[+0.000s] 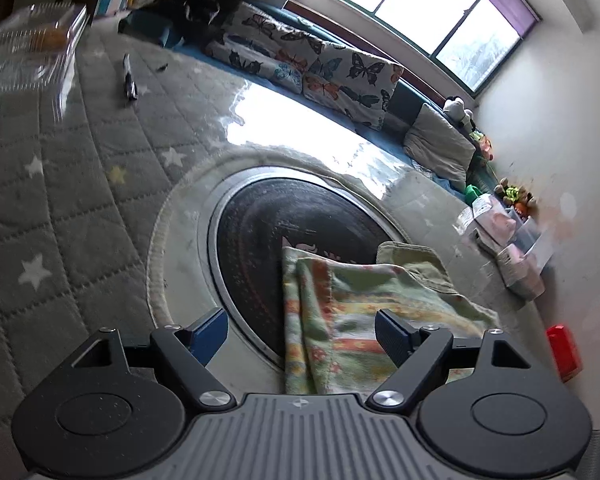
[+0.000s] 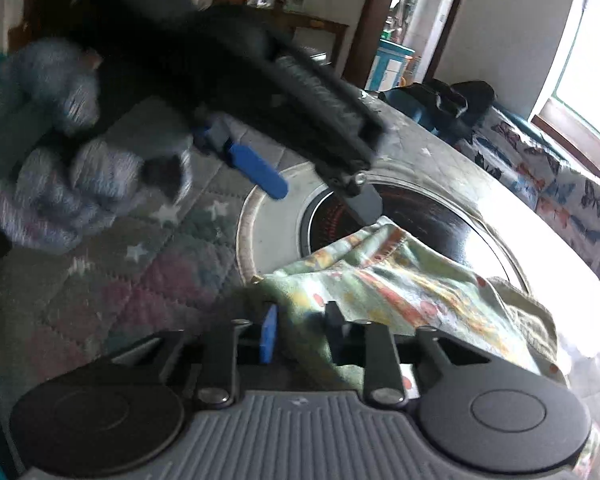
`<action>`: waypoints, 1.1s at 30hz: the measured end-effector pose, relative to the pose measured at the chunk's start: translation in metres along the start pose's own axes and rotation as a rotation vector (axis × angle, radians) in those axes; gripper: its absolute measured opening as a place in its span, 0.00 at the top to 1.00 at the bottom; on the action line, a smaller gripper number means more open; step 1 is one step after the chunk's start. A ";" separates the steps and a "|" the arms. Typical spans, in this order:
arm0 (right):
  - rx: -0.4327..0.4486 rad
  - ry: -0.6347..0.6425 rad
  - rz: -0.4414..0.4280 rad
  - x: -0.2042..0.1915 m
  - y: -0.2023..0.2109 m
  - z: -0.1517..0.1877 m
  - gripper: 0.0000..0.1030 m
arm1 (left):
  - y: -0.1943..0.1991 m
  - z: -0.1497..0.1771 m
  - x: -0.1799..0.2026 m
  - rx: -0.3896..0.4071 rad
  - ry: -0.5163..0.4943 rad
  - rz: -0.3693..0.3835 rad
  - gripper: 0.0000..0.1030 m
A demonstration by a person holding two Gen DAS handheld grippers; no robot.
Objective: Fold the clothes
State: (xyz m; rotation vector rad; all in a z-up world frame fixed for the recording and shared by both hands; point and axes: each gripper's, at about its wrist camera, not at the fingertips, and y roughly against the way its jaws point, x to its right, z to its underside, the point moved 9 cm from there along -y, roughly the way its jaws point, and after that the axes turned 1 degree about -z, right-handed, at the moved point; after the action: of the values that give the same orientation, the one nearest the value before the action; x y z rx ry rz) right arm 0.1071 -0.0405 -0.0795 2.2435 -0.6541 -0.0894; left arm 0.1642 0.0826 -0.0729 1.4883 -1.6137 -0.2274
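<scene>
Lying half across a round black disc [image 1: 300, 220] with a silver rim, the cloth [image 1: 352, 312] is a soft, fuzzy fabric printed in green, orange and yellow, folded into loose layers with a plain olive piece showing under its far edge; the disc sits in a pale circular surround [image 1: 172, 264] on a grey quilted mat [image 1: 60, 184] stitched in diamonds and dotted with white stars; beyond it runs a bench of butterfly-print cushions [image 1: 320, 68] under a window [image 1: 420, 8]; a clear plastic box [image 1: 32, 52], blurred, holds something orange at the mat's far corner, and small tubs [image 1: 516, 240] of pale items stand by the wall, next to a red block [image 1: 563, 352]; the left gripper [image 1: 300, 336] angles down over the cloth's near end with its jaws wide apart, one blue pad [image 1: 210, 336] over the surround, the other above the cloth, neither pressing on it; in the right wrist view a gloved hand [image 2: 72, 184] in fuzzy blue-grey knit grasps that gripper's handle; the right gripper [image 2: 300, 332] tilts down at the cloth's near corner, jaws drawn in and clamped on a bunched fold of it
</scene>
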 end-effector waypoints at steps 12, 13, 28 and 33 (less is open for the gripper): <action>0.112 -0.166 -0.070 0.024 0.040 -0.012 0.95 | -0.023 0.010 0.017 -0.096 0.196 0.081 0.28; 0.111 -0.168 -0.074 0.024 0.041 -0.011 0.95 | -0.025 0.010 0.020 -0.100 0.193 0.075 0.28; 0.039 0.007 -0.053 -0.003 0.001 0.004 0.64 | -0.012 -0.001 0.002 -0.062 0.221 0.016 0.26; 0.044 -0.059 -0.057 0.006 0.001 0.003 0.81 | -0.017 0.006 0.001 -0.088 0.241 0.036 0.23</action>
State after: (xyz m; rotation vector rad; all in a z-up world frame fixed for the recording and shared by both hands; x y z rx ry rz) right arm 0.1109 -0.0455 -0.0801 2.3101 -0.6288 -0.1718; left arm 0.1723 0.0746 -0.0866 1.3635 -1.4179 -0.0929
